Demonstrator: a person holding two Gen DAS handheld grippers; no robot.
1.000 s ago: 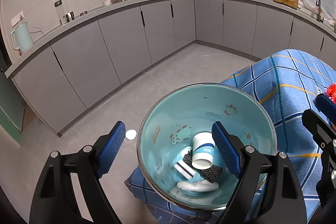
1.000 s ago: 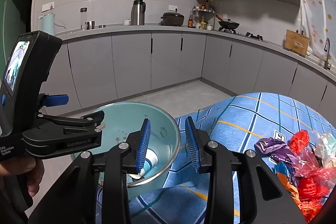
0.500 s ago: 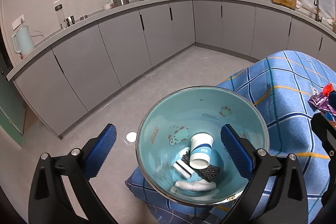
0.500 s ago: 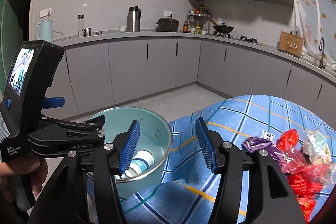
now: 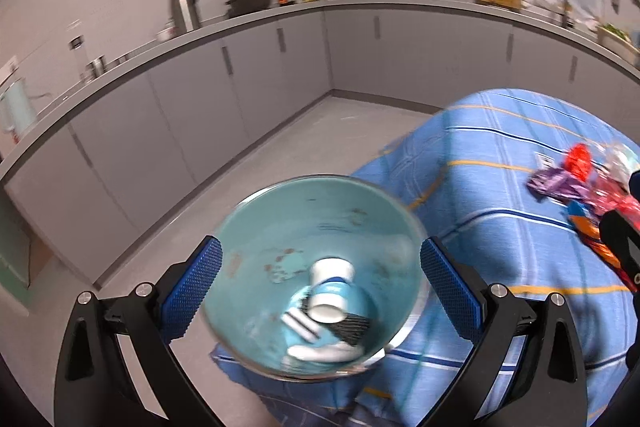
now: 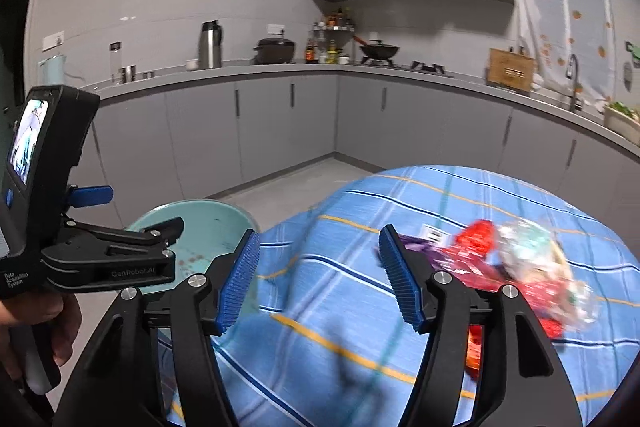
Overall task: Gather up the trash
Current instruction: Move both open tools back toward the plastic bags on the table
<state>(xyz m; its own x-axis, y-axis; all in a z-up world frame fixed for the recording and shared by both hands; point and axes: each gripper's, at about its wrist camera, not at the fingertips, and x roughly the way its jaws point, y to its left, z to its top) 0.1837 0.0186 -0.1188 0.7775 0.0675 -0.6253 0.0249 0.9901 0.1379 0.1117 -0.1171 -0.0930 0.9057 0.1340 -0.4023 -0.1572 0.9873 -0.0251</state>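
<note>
Between the widely spread pads of the left tongs sits a teal bowl at the edge of the worktop, which wears a blue checked cloth; the pads stand clear of its rim, and the jaws have just opened to their widest. Only the left wrist view looks into the bowl: a white paper cup with a blue band lies on its side there, over a black mesh scrap and white crumpled bits. The right tongs are parted with only cloth between them; their jaws have just been opening. Only the right wrist view shows the left unit from the side, with a lit screen, a hand on its grip, and the words "GenRobot.AI" and "Data Acquisition System". Just beyond the right pad lies the trash heap: red, purple and clear wrappers, blurred. A small white label beside it is unreadable. Grey cabinets and a kitchen counter run behind.
</note>
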